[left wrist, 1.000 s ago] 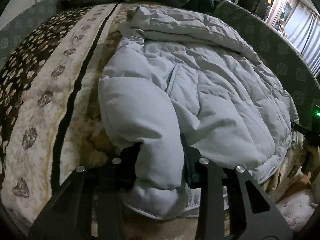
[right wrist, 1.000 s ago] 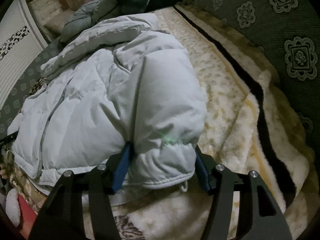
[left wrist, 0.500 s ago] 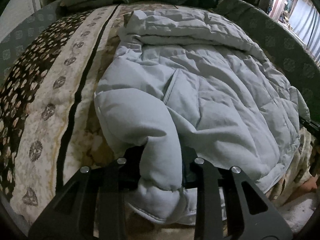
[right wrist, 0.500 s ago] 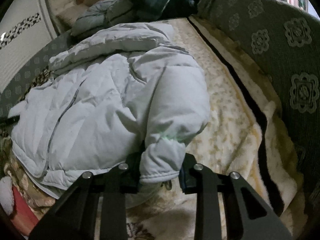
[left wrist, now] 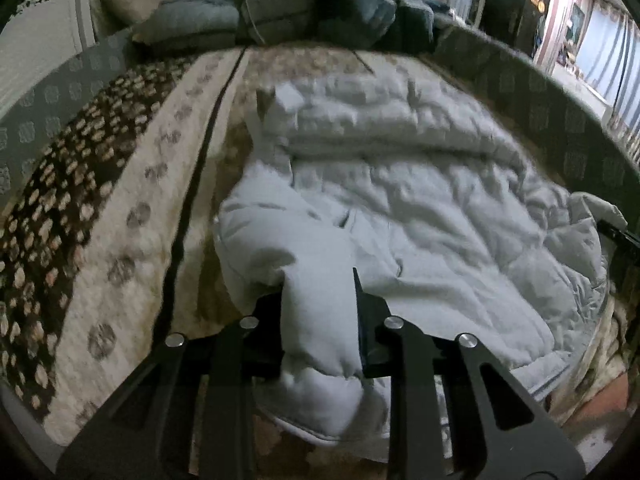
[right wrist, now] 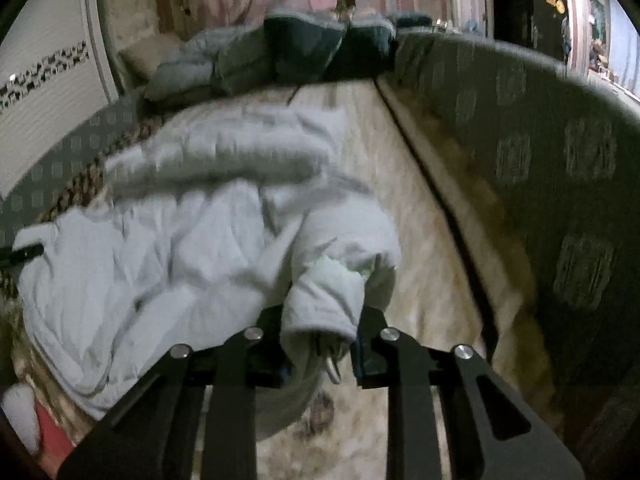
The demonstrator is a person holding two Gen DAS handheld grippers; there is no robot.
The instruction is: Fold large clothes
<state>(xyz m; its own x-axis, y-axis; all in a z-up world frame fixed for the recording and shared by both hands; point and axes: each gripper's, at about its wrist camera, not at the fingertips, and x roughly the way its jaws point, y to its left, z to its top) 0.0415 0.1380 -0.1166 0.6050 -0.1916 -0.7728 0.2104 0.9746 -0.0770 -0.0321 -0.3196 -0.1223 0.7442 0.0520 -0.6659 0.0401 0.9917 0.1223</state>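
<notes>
A pale grey quilted puffer jacket lay spread across the patterned fleece blanket on a bed. Left of the jacket's body, the left gripper had its jaws pinching one thick padded corner at the near hem, probably to lift that edge for a fold. At the jacket's right side, the right gripper had its jaws pinching the matching bunched corner. Beyond the jacket's far end sat a heap of dark clothes. The jacket's fabric looked soft, puffy and creased.
</notes>
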